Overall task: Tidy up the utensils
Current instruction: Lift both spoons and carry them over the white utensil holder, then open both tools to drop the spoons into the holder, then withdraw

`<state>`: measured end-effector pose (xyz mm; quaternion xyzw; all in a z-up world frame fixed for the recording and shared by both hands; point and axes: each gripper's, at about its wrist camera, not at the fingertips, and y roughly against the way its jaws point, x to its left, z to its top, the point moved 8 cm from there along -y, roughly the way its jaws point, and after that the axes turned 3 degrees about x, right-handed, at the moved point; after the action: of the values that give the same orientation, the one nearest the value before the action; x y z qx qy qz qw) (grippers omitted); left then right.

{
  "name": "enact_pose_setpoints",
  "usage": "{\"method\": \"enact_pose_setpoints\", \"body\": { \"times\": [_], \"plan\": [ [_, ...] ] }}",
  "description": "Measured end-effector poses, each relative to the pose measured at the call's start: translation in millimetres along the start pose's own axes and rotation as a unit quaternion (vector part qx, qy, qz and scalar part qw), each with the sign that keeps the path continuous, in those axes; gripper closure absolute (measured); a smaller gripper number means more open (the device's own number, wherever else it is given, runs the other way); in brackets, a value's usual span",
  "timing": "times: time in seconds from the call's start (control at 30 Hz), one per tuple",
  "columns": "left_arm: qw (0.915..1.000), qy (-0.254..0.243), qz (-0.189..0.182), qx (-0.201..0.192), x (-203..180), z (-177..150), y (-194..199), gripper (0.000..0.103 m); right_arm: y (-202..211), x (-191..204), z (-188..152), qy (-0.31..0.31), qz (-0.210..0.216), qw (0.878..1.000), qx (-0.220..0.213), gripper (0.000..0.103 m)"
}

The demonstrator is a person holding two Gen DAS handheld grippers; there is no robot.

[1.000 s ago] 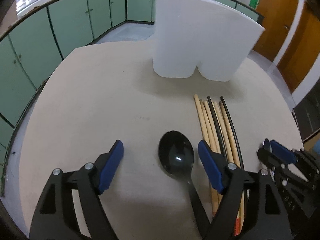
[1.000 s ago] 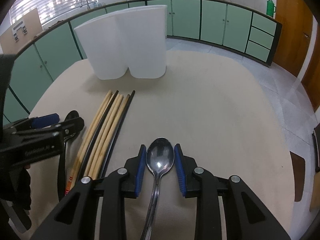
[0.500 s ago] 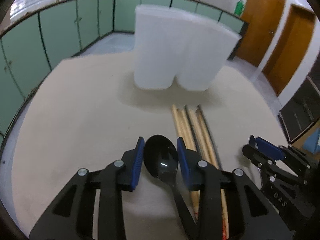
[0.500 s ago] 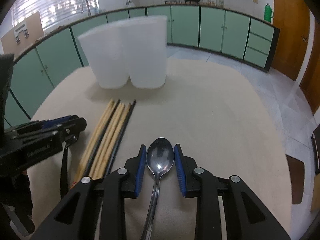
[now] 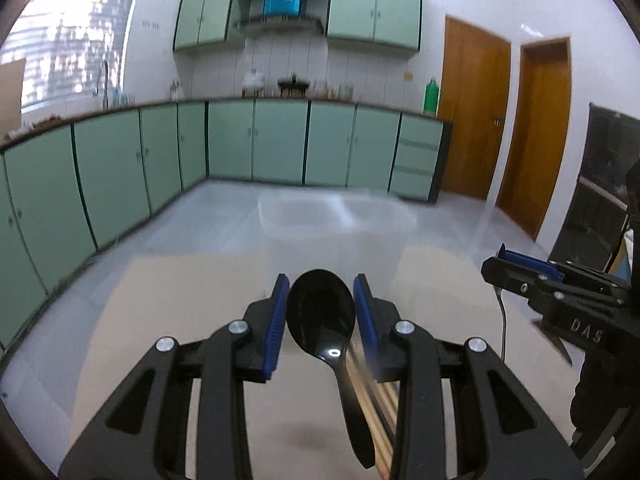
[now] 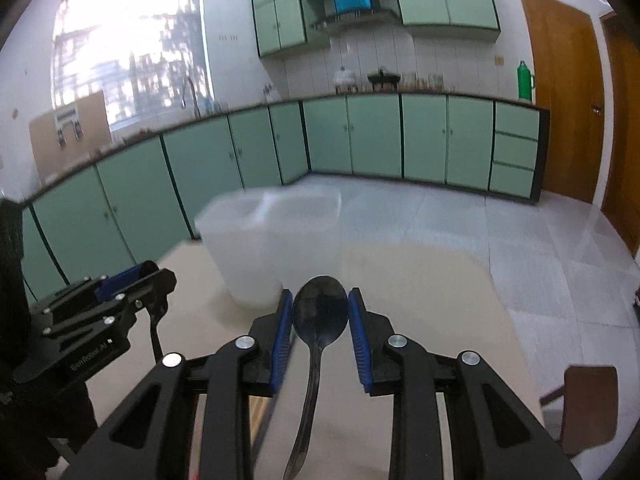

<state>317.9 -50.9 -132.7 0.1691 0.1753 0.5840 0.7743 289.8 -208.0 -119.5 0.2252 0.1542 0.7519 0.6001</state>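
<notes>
My left gripper (image 5: 320, 312) is shut on a black plastic spoon (image 5: 322, 314), held by its bowl and lifted off the table, the handle hanging down. My right gripper (image 6: 320, 312) is shut on a metal spoon (image 6: 320, 314) the same way. A white two-compartment holder (image 5: 340, 228) stands on the table beyond both grippers; it also shows in the right wrist view (image 6: 272, 248). Wooden and black chopsticks (image 5: 380, 392) lie on the table under my left gripper. The right gripper shows at the right of the left wrist view (image 5: 556, 284).
The round beige table (image 5: 168, 320) ends just beyond the holder. Green cabinets (image 6: 380, 140) line the far walls, wooden doors (image 5: 472, 116) stand at the right. A brown stool (image 6: 588, 400) sits beside the table.
Both grippers have lifted and tilted up with their spoons, so the views now look level across the room. The left gripper closed on the black spoon one second ago.
</notes>
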Motion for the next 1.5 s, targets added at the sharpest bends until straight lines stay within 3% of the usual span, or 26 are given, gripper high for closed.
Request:
{"method": "enact_pose_setpoints", "body": {
  "times": [0.2, 0.33, 0.47, 0.63, 0.87, 1.0, 1.13, 1.3, 1.5],
  "plan": [
    [0.9970, -0.012, 0.003, -0.076, -7, 83, -4, 0.071, -5, -11, 86, -0.013, 0.000, 0.997, -0.075, 0.075],
    [0.9941, -0.018, 0.008, -0.107, -14, 131, -27, 0.071, -23, -14, 131, -0.019, -0.011, 0.994, -0.108, 0.075],
    [0.9934, -0.028, 0.028, -0.108, -17, 153, -58, 0.071, -56, -15, 154, -0.019, -0.023, 0.993, -0.116, 0.075],
    [0.9941, -0.034, 0.053, -0.089, -10, 147, -95, 0.071, -97, -20, 156, -0.023, -0.040, 0.994, -0.098, 0.075],
    [0.9968, -0.025, 0.055, -0.051, 3, 126, -113, 0.070, -129, -18, 126, -0.022, -0.017, 0.999, -0.039, 0.074],
    [0.9971, -0.020, 0.050, -0.053, 8, 115, -92, 0.063, -108, -21, 112, -0.026, -0.013, 0.999, -0.036, 0.066],
    [0.9979, -0.013, 0.050, -0.040, 9, 95, -63, 0.054, -77, -21, 90, -0.026, -0.016, 0.999, -0.028, 0.049],
    [0.9990, 0.010, 0.043, 0.007, 7, 40, -20, 0.040, -32, -18, 35, -0.027, -0.017, 0.999, 0.000, 0.034],
    [0.9946, 0.017, 0.036, 0.096, -3, -64, 22, 0.037, 8, -4, -67, -0.031, -0.028, 0.997, 0.067, 0.033]
  ]
}}
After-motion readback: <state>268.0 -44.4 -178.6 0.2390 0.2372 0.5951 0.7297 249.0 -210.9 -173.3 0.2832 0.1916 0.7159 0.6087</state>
